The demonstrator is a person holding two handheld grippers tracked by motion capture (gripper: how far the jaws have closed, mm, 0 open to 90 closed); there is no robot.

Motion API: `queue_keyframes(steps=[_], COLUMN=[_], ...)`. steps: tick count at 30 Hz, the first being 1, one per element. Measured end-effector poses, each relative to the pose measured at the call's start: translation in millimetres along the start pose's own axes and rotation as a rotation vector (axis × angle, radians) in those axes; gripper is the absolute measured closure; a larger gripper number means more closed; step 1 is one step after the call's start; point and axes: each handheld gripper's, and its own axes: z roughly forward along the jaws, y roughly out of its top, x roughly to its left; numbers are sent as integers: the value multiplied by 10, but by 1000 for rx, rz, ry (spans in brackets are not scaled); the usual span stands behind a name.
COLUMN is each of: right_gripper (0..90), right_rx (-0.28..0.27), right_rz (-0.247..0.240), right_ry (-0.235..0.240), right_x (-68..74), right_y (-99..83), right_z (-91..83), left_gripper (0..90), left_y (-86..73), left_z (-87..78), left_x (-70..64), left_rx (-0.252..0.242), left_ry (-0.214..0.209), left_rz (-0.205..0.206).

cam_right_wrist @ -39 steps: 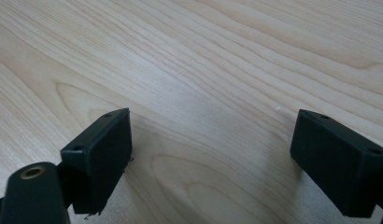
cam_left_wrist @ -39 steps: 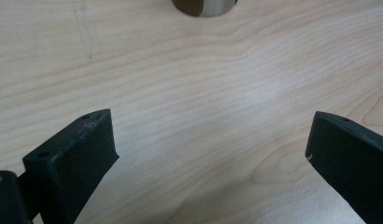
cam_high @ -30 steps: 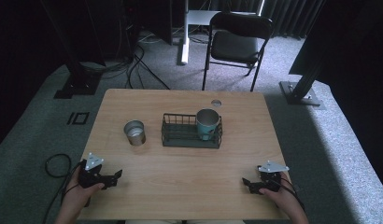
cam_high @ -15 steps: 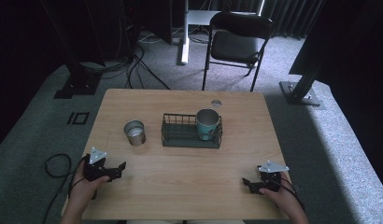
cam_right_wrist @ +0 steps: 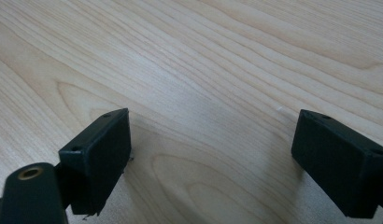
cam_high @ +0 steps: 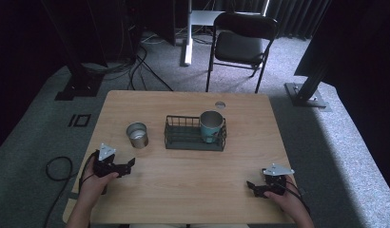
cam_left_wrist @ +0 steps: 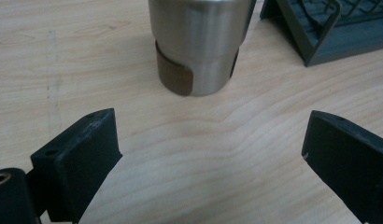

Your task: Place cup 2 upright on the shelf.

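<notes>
While the left gripper (cam_left_wrist: pixel 213 154) stands wide open before it, the steel cup (cam_left_wrist: pixel 199 44) looks rigid, light and slick, best grasped across its lower wall.

Light wooden table (cam_high: pixel 183 190) carries a short steel cup (cam_high: pixel 137 135) standing left of a dark wire basket (cam_high: pixel 183 137), apart.

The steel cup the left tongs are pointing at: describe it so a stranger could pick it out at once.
Start at the wooden table and find the dark wire basket at its middle. Just left of the basket, standing upright on the bare wood and apart from it, is the steel cup. Unlike the teal cup that stands inside the basket, it is plain silver metal and sits outside, ahead of the open left tongs.
</notes>
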Motion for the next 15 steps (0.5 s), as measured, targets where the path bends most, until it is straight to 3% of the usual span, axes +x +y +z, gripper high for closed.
queue_keyframes(steps=[7,15], right_gripper=[117,116], right_rx=[1,1], right_rz=[0,-2], right_ry=[0,0], right_x=[1,-1], right_y=[0,0], right_z=[-1,0], left_gripper=[46,47], left_y=[90,196], left_z=[84,164], left_x=[13,9], left_rx=[-33,-62], left_ry=[9,21], left_rz=[-16,-8])
